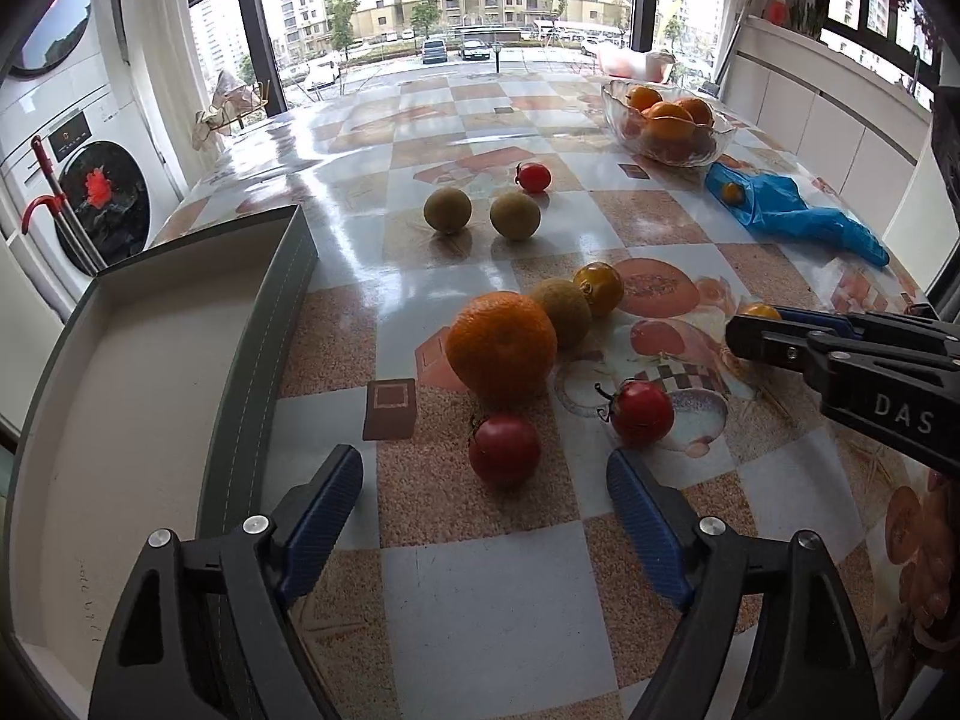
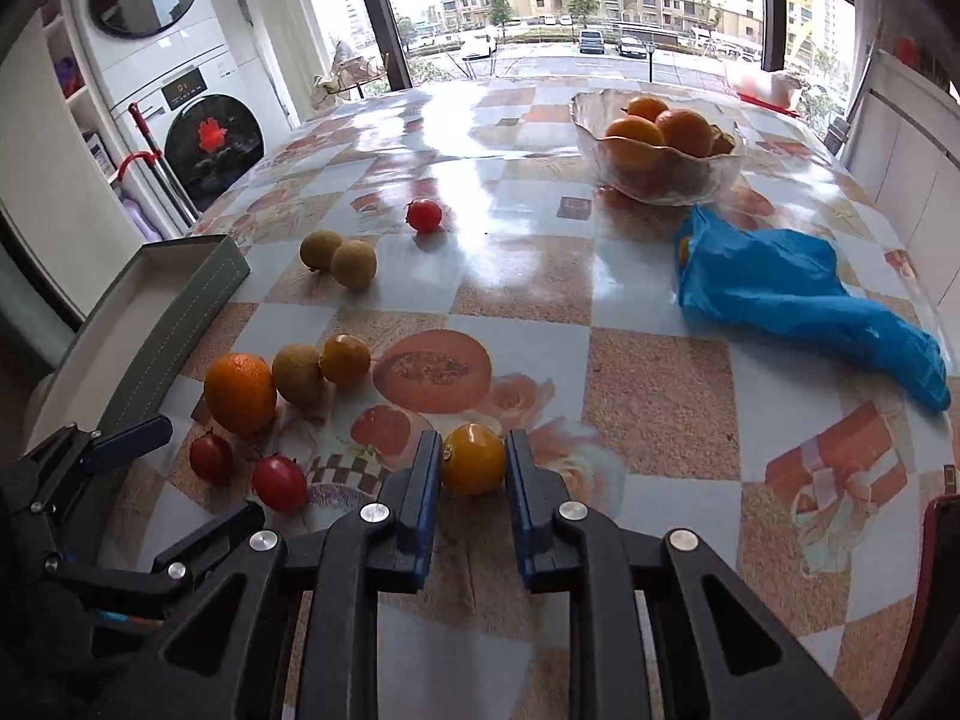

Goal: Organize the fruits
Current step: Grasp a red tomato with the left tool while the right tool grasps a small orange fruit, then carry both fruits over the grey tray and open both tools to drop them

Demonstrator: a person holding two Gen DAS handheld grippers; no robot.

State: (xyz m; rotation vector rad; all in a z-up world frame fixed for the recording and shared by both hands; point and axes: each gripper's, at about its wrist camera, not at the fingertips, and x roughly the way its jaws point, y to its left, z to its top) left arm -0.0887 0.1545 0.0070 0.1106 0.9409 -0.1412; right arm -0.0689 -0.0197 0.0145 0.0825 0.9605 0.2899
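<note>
My right gripper [image 2: 474, 450] is shut on a yellow tomato [image 2: 473, 459] that rests on the table; both blue pads touch its sides. My left gripper [image 1: 483, 468] is open, its fingers standing wide on either side of a red tomato [image 1: 504, 450] without touching it. Just beyond lie a second red tomato [image 1: 642, 411], a large orange [image 1: 501, 348], a brown-green fruit [image 1: 561, 312] and another yellow tomato [image 1: 599, 288]. Farther back sit two more brown-green fruits [image 1: 447, 210] and a small red tomato [image 1: 533, 177]. A grey tray [image 1: 282, 300] with nothing in it lies at the left.
A glass bowl [image 1: 723, 138] holding oranges stands at the far right of the checked table. A crumpled blue plastic bag [image 1: 792, 213] with a small fruit inside lies in front of it. A washing machine [image 1: 90, 180] and large windows are behind the table.
</note>
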